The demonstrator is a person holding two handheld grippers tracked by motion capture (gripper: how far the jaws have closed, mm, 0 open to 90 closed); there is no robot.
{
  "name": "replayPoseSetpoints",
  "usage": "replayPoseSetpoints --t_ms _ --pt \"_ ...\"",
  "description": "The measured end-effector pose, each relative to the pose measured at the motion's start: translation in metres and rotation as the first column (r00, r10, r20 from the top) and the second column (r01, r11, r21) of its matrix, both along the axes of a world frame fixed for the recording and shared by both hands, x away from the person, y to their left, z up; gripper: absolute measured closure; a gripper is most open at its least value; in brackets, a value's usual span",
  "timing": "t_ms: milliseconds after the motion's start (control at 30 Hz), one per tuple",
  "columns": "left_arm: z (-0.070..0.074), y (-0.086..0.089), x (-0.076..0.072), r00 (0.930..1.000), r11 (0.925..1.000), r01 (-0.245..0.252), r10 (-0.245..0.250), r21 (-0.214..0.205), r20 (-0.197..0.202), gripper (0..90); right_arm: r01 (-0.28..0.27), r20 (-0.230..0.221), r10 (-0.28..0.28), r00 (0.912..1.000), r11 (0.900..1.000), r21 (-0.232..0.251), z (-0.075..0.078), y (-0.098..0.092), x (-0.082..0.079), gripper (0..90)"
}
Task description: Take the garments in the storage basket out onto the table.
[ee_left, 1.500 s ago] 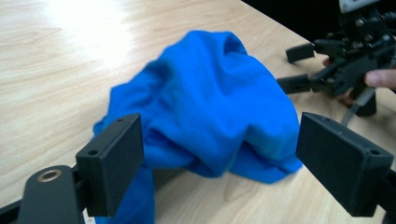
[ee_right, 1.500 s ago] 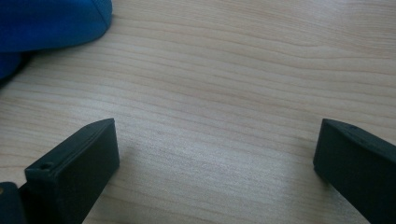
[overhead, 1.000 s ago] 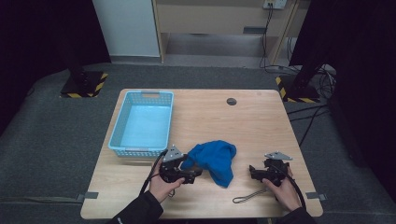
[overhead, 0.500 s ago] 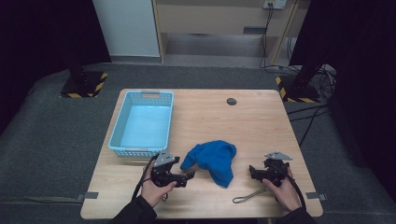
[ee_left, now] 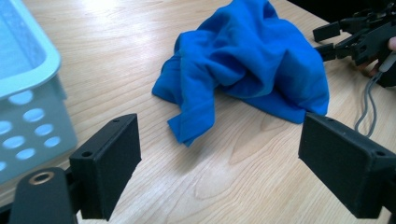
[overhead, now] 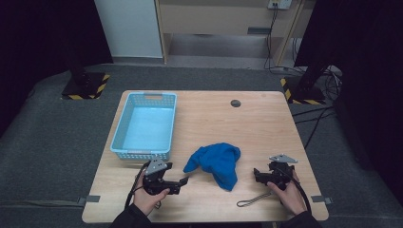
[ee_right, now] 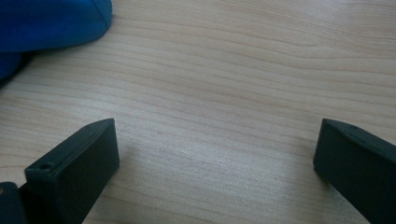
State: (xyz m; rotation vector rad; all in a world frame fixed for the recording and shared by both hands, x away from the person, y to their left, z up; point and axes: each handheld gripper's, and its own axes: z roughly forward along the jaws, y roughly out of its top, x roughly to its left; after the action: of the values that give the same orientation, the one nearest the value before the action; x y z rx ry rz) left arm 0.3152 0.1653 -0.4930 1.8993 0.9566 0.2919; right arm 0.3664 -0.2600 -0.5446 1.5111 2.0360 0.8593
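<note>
We are at a wooden table (overhead: 266, 128), and the blue cloth (overhead: 215, 161) is our landmark: a crumpled heap of soft fabric lying near the front edge, roughly midway between our two hands. We judge this to be the approach step, with the cloth not yet gripped by either tool.

Our left gripper (overhead: 184, 181) sits just to the left of the cloth, low over the wood, aimed toward the cloth's nearest floppy corner. In the left gripper view its two black jaws stand spread wide apart with nothing between them, and the cloth (ee_left: 243, 65) lies just ahead of them, untouched. Our left hand (overhead: 148, 197) wraps the handle from behind, forearm coming in from the table's near edge.

Our right gripper (overhead: 256, 175) rests to the right of the cloth, a little apart from it, pointing toward it. In the right gripper view its jaws are also spread wide, with bare wood between them and a bit of the cloth (ee_right: 51, 23) at the upper left. Our right hand (overhead: 286, 190) holds it low, its cable looping on the table in front of the cloth.

A light blue basket (overhead: 145, 152) stands behind and to the left of the cloth, with nothing visible in it.

The next move, we judge, calls for easing the left jaws forward around a fold of fabric and closing on it firmly.
</note>
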Motion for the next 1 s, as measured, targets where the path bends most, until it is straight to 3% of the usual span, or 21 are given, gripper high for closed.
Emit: replayPoseSetpoints --t_ms 333,733,1000 --pt "-0.006 0.008 -0.001 0.9998 0.9991 -0.015 0.015 0.040 -0.014 11.5 0.001 -0.001 -0.001 1.0000 1.0000 0.000 0.000 0.000 0.000 0.4" --pt "-0.012 0.018 -0.001 0.9969 0.9922 -0.049 0.056 0.114 -0.056 11.2 -0.001 0.001 0.001 1.0000 1.0000 -0.001 0.000 0.000 0.000 0.4" --pt "-0.014 0.028 -0.001 0.9941 0.9894 -0.071 0.081 0.127 -0.073 11.2 0.001 -0.001 -0.001 1.0000 1.0000 0.001 0.000 0.000 0.000 0.5"
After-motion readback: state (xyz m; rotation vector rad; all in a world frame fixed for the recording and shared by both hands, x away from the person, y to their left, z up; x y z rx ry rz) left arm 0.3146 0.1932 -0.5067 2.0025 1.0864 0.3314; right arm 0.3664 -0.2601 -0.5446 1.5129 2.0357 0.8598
